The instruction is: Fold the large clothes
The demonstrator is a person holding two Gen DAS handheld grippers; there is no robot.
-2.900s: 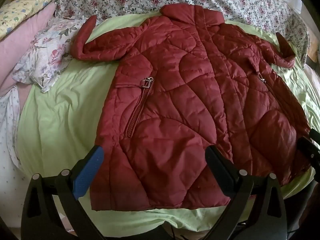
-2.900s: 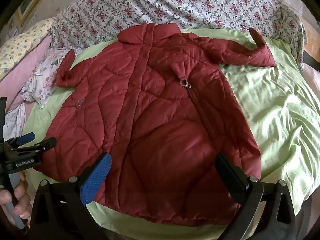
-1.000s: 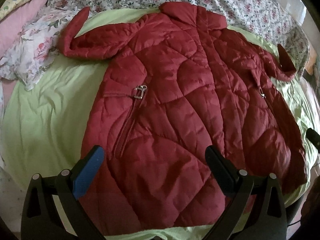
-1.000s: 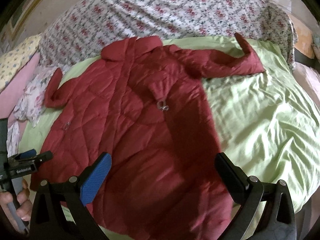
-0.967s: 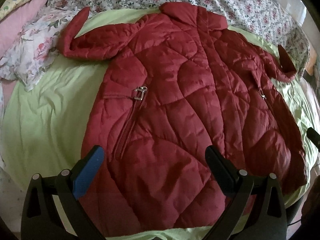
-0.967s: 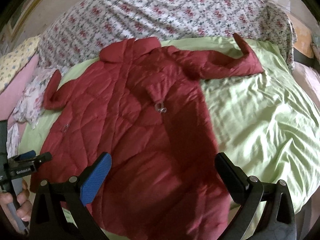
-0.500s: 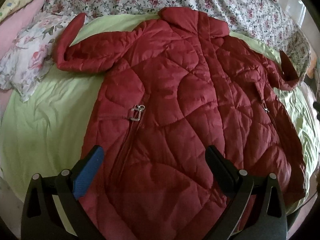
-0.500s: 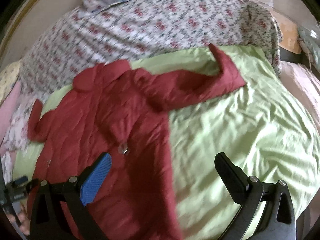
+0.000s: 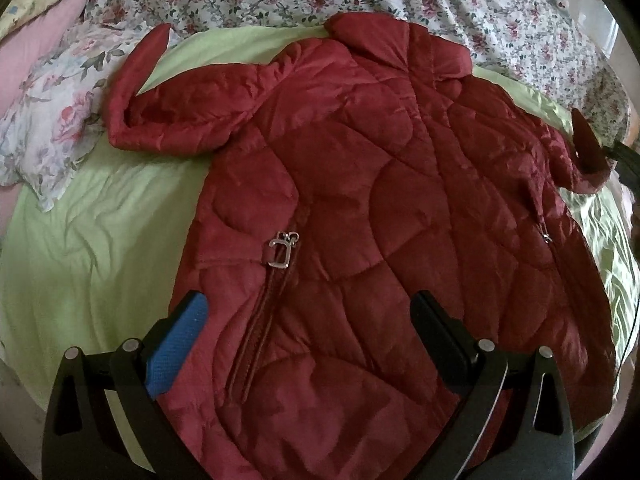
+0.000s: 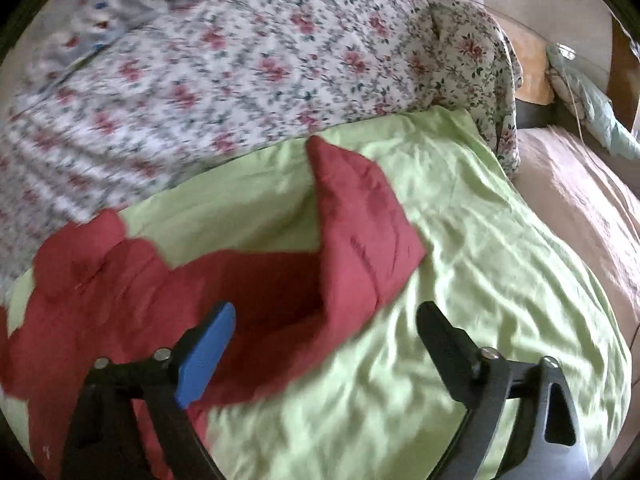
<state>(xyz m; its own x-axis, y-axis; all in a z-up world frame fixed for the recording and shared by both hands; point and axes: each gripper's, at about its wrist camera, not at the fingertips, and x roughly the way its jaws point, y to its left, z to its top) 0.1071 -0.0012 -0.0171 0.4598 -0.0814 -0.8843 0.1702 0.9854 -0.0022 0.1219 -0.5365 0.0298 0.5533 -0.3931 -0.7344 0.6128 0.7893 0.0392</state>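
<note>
My own fingers cover the red coat (image 9: 360, 208)'s hem; its far cuff (image 10: 360, 216) and the floral quilt (image 10: 224, 72) behind blur.

The right gripper (image 10: 324, 324) has been swung from above the coat's (image 10: 120, 300) body to its right sleeve (image 10: 352, 236); its jaws are closing, nothing gripped.

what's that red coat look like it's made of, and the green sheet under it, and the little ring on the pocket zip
Red coat: likely padded nylon or polyester, with a slight sheen and puffy curved quilting lines.
Green sheet: soft woven cloth, perhaps cotton or microfibre; matte, finely creased.
Zip ring: looks like metal, silvery with bright glints.
</note>
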